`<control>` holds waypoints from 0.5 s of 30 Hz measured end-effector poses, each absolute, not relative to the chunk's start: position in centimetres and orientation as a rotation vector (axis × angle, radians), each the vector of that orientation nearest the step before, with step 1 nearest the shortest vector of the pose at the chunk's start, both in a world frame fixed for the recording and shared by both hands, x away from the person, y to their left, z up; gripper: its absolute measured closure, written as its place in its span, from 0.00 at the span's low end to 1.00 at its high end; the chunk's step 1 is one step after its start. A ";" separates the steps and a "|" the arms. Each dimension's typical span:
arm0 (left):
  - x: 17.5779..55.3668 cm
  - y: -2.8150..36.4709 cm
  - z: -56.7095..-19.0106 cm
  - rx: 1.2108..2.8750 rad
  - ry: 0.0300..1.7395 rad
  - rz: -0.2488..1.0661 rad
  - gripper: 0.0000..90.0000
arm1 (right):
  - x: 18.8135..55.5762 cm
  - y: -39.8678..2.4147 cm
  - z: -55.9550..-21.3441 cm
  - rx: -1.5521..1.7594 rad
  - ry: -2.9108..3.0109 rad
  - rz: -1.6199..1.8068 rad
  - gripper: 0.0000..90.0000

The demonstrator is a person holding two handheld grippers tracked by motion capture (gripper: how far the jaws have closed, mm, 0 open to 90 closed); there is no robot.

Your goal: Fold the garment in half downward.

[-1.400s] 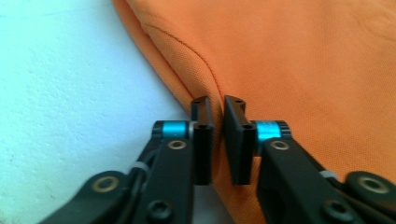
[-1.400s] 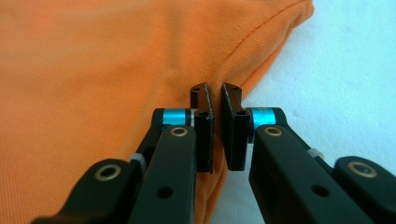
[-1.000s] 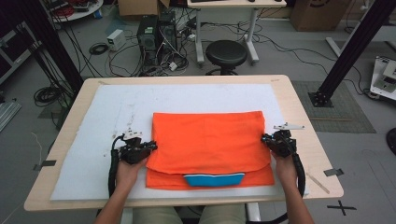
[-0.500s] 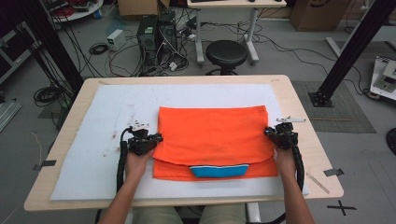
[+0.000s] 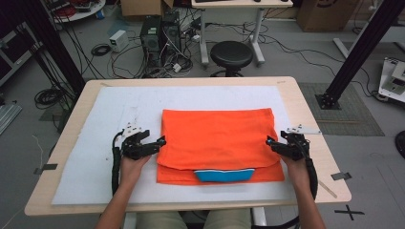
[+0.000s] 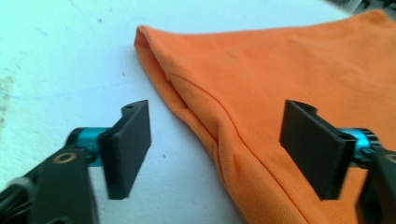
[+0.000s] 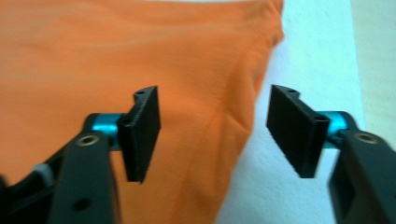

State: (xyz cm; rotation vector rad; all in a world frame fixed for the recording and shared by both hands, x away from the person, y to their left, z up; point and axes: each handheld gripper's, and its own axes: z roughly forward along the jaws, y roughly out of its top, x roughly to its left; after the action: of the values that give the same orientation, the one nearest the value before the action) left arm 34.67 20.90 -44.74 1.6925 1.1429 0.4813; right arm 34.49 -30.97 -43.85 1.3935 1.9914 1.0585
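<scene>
Grippers just let go: left gripper (image 5: pixel 154 143) and right gripper (image 5: pixel 277 144) have jaws freshly spread wide, gripping nothing. Folded orange shirt (image 5: pixel 217 138) lies mid-frame on the white mat (image 5: pixel 110 109), its edges between each pair of jaws.

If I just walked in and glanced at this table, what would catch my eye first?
Most likely the bright orange folded garment lying flat in the middle of the white mat, with a blue collar strip peeking out at its near edge. Next, the two black hand-held grippers, the left gripper and right gripper, one at each side edge of the cloth; their jaws have just been opening and grip nothing.
</scene>
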 end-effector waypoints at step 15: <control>33.3 21.5 -44.2 1.675 1.026 0.508 0.26 | 31.6 -30.0 -42.9 1.284 2.023 1.112 0.23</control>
State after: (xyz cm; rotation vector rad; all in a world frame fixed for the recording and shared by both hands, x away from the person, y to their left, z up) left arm 33.28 21.48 -44.24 1.6748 1.0256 0.5082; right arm 31.62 -30.01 -42.93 1.2843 2.0226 1.1119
